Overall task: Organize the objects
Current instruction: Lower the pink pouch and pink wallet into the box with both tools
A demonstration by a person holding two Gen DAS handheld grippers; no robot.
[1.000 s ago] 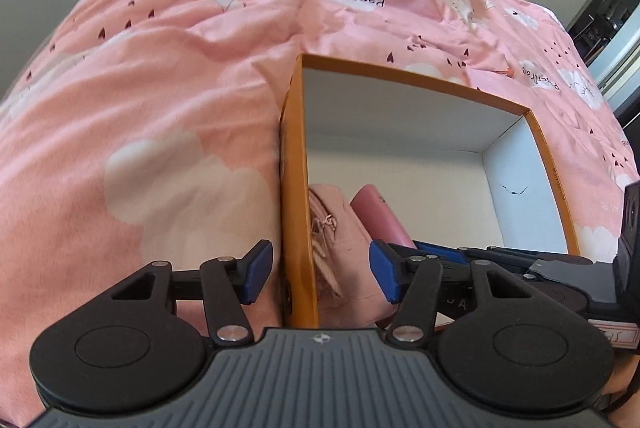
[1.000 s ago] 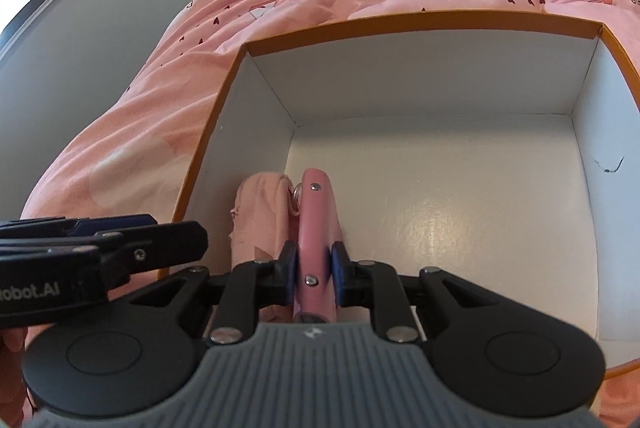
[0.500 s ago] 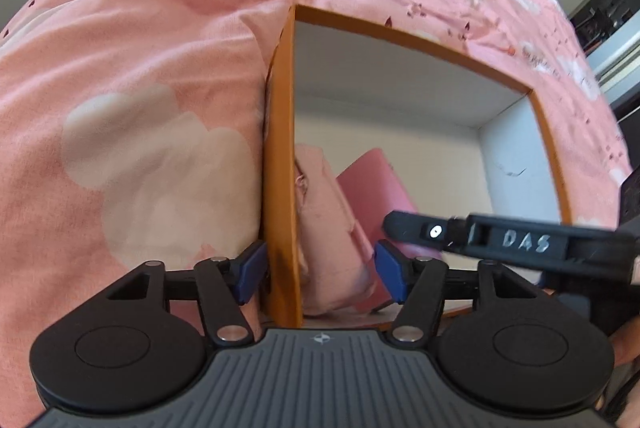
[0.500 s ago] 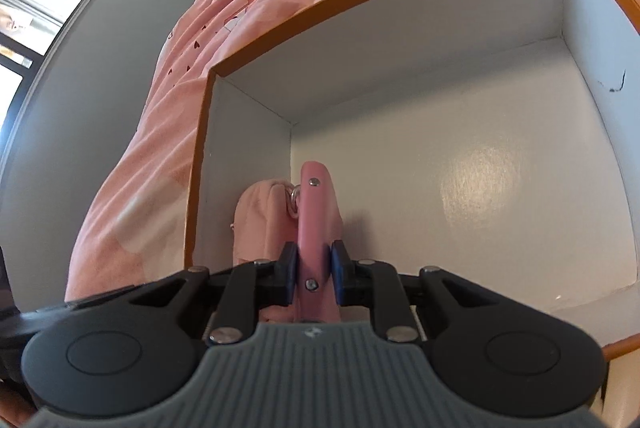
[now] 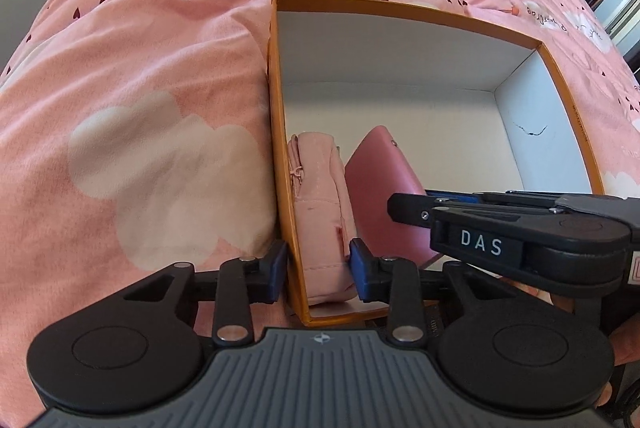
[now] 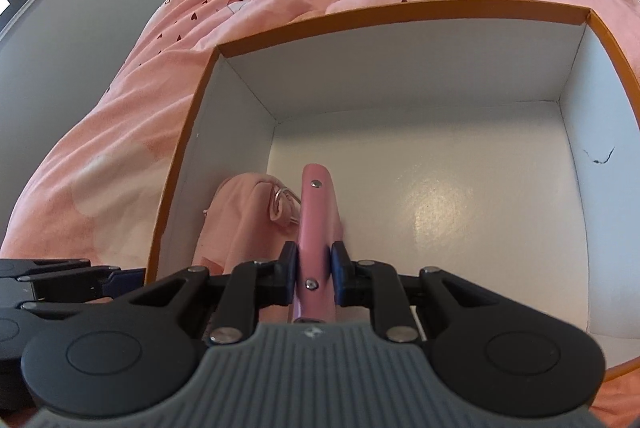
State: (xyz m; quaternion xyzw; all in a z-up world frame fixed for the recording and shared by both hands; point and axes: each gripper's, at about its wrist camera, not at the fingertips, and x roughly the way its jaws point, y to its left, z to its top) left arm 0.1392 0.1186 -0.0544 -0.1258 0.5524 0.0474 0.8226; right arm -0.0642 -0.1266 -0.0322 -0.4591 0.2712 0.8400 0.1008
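Two pink things stand on edge in the near left corner of an open box (image 5: 276,132) that is orange outside and white inside, and the box sits on a bed under a pink quilt (image 5: 132,100) printed with clouds and small hearts.

Farthest left of the two, the soft fabric pouch (image 5: 318,212) leans against the box's left wall. The left tool (image 5: 318,270) has just been closing; one blue pad now lies on the outside of that orange wall and the other presses the pouch's inner face, so wall and pouch are pinched together between them.

Just right of the pouch, touching it, stands the smooth pink wallet (image 5: 384,184), tilted slightly away toward the box's middle. The right tool (image 6: 314,274) is clamped narrowly across the wallet's (image 6: 316,212) top edge, between its two metal studs, and its black arm crosses the lower right of the left wrist view. A metal ring on the pouch (image 6: 240,216) rests against the wallet's side.

Rightward, the white floor (image 6: 460,220) of the box lies bare, with a small dark scribble on the right wall.
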